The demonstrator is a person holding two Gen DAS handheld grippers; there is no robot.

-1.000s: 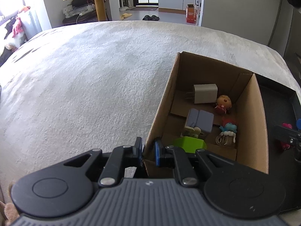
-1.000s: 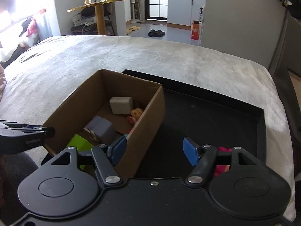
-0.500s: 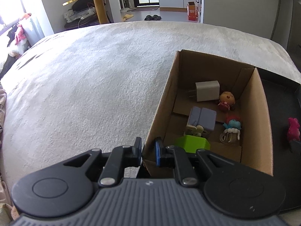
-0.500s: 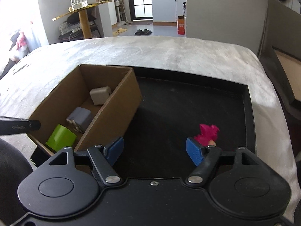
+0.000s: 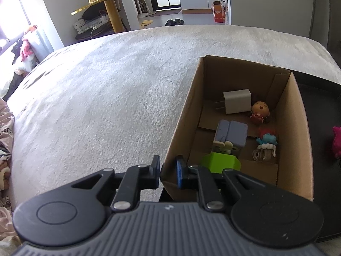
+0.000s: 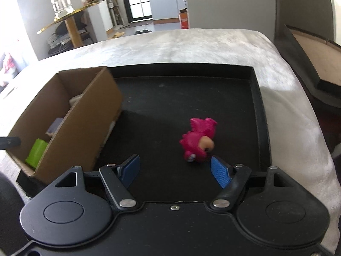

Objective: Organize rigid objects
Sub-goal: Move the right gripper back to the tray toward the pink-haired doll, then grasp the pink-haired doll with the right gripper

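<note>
A cardboard box (image 5: 238,125) is seen standing at the left end of a black tray (image 6: 261,115) on a pale plush cover (image 5: 96,98). Its near left corner is pinched by the left gripper (image 5: 168,168), one pad outside the wall and one inside. The rest of the tray floor is bare up to its raised rim, apart from a pink toy figure (image 6: 198,143) lying near the front, well apart from the box. Its long axis is set roughly along the tray's depth, with the beige face turned toward the near right. The right gripper (image 6: 174,169) is held low just before it, fingers spread, having just been opening, nothing between them
</note>
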